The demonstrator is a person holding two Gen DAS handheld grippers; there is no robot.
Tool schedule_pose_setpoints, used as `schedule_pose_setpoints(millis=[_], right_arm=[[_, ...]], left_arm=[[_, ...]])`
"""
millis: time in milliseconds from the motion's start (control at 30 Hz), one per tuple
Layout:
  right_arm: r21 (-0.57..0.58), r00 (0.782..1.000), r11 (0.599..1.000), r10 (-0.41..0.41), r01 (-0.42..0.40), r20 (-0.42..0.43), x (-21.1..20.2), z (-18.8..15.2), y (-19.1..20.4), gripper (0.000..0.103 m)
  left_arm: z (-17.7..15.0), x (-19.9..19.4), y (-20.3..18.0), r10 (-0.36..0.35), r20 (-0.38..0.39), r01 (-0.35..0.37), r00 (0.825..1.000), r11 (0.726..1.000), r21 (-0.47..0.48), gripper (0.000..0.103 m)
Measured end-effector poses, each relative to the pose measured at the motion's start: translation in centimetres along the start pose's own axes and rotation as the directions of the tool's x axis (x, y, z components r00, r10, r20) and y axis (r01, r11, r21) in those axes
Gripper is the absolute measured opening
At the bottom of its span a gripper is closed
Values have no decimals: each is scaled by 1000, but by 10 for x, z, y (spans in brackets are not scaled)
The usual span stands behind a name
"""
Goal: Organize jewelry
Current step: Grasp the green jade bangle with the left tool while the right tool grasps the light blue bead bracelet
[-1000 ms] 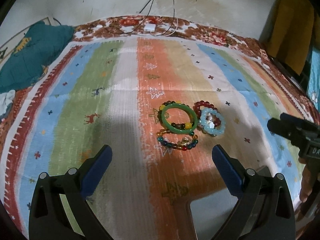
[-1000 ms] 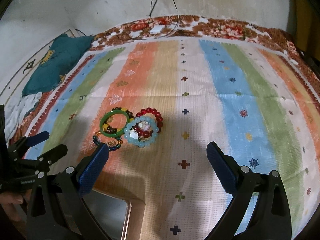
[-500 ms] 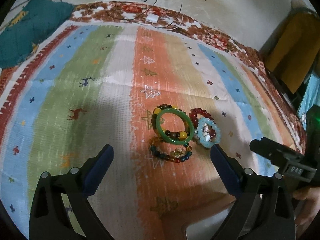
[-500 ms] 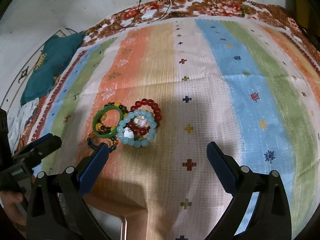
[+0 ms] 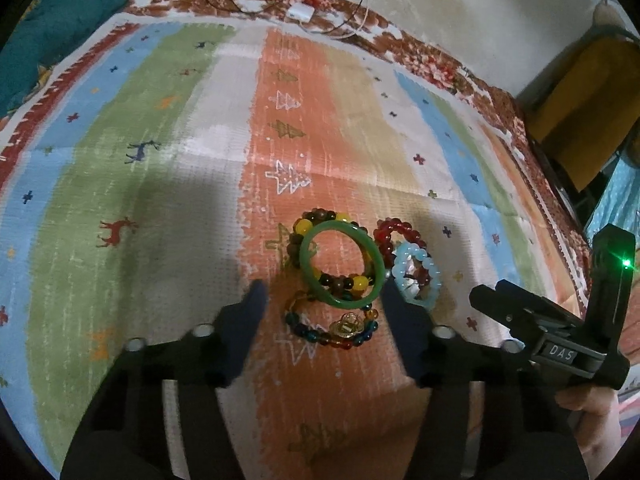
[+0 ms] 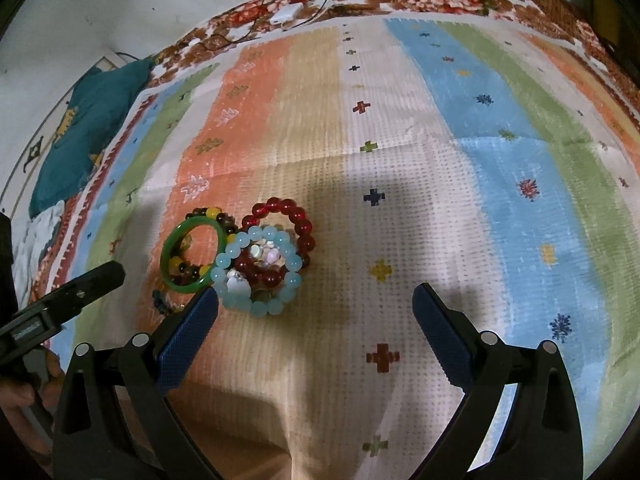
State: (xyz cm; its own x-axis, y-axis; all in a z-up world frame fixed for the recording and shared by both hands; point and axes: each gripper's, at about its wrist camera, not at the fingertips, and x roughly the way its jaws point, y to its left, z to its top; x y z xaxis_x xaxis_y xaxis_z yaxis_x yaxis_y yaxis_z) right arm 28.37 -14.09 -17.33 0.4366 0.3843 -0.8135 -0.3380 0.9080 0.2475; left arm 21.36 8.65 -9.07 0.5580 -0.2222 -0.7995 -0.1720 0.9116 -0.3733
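Observation:
A cluster of bracelets lies on the striped cloth [image 5: 160,128]. A green bangle [image 5: 341,264] rests over a brown-and-yellow bead bracelet [image 5: 316,220]. Beside it are a dark red bead bracelet [image 5: 394,230], a pale blue bead bracelet [image 5: 418,276] and a multicoloured bead bracelet with a gold charm [image 5: 332,326]. My left gripper [image 5: 324,304] is just above them, jaws closing, with the multicoloured bracelet and the bangle's near rim between them; the pads touch nothing. My right gripper [image 6: 316,308] is open; the blue bracelet [image 6: 258,270] lies just past its left finger, the green bangle [image 6: 192,254] further left.
A teal cushion [image 5: 48,24] sits at the cloth's far left corner. A white charger with cables [image 5: 302,12] lies at the far edge by the wall. A yellow object [image 5: 580,96] stands at the right. A person's hand [image 5: 596,420] holds the right gripper's handle.
Both grippers have moved closer to the bracelets and lower. The left jaws have narrowed from wide open to about half, framing the near bracelets. The right jaws stayed wide.

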Motion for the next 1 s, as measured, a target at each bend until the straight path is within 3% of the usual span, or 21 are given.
schedule_pose_setpoints(millis=[400, 467, 600, 700, 867, 1000], right_arm=[[23, 999, 1000, 15, -14, -48, 25, 7, -1, 70], [29, 998, 999, 19, -18, -58, 29, 7, -2, 67], [44, 997, 999, 20, -17, -76, 38, 8, -5, 50], [46, 997, 999, 16, -13, -72, 41, 9, -5, 44], [40, 996, 999, 39, -36, -77, 47, 12, -2, 37], [58, 992, 995, 83, -78, -94, 49, 12, 0, 20]], left_arm=[[9, 29, 4, 8, -61, -7, 998, 1000, 17, 43], [9, 33, 5, 14, -70, -13, 997, 1000, 21, 38], [9, 42, 9, 28, -88, -26, 996, 999, 20, 31], [9, 46, 9, 11, -95, -8, 995, 1000, 27, 16], [9, 47, 10, 19, -88, -16, 996, 999, 28, 13], [7, 47, 11, 23, -93, -20, 995, 999, 29, 7]])
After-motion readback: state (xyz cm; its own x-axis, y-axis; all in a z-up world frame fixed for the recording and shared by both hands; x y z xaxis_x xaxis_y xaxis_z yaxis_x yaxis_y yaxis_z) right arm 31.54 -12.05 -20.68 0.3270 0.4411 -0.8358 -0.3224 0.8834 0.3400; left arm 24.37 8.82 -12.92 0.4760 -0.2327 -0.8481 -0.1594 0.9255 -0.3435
